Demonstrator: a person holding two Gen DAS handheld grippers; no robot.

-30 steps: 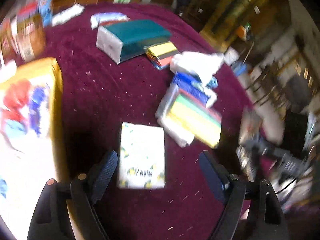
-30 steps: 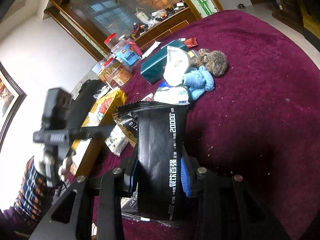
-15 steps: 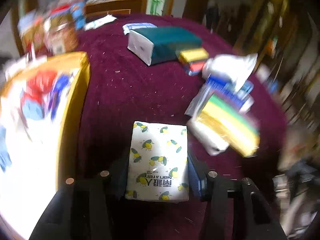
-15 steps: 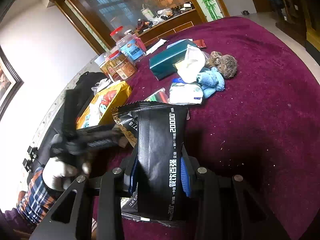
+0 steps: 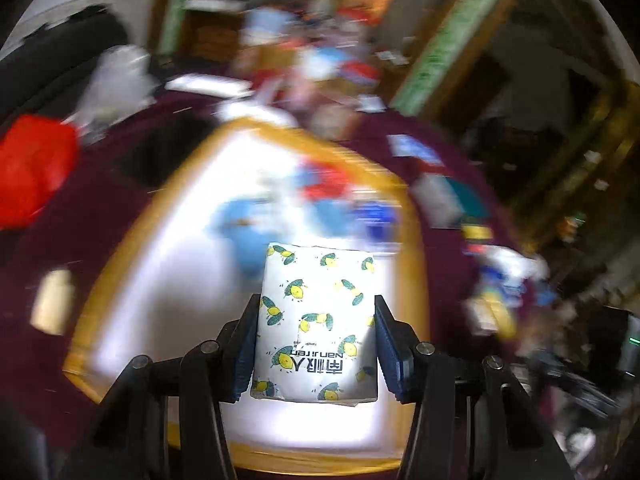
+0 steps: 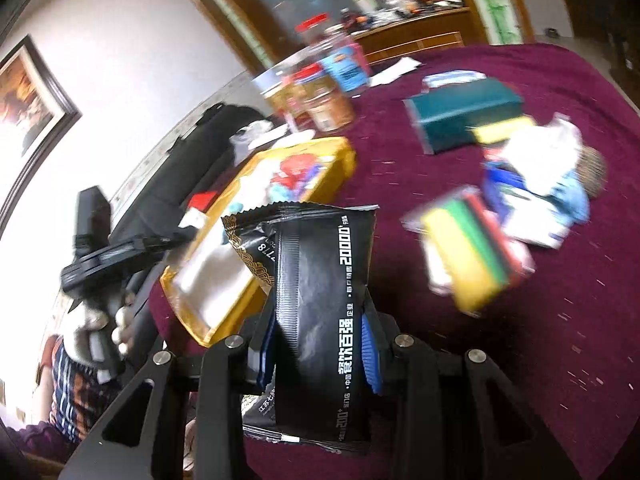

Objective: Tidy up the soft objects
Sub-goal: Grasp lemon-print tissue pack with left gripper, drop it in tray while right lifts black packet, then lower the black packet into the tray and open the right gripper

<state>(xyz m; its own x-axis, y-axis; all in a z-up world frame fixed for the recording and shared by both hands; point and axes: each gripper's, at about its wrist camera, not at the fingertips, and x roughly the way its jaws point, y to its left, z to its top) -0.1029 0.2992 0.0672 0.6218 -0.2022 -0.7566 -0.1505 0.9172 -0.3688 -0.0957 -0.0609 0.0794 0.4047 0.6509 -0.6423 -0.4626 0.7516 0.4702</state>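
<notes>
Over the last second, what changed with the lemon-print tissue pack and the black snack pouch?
The left gripper closed on the white lemon-print tissue pack, which lay on the maroon tablecloth between open jaws, lifted it and swung it over the yellow-rimmed box. The right gripper stayed clamped on the black foil snack pouch throughout.

A white tissue pack point(image 5: 318, 324) printed with yellow lemons and green leaves is held flat between the blue pads of the left tool point(image 5: 316, 344), above a yellow-rimmed box point(image 5: 412, 216). A black glossy snack bag point(image 6: 324, 316) with white lettering and a serrated top edge is pinched upright at its middle by the right tool point(image 6: 320, 348).
</notes>
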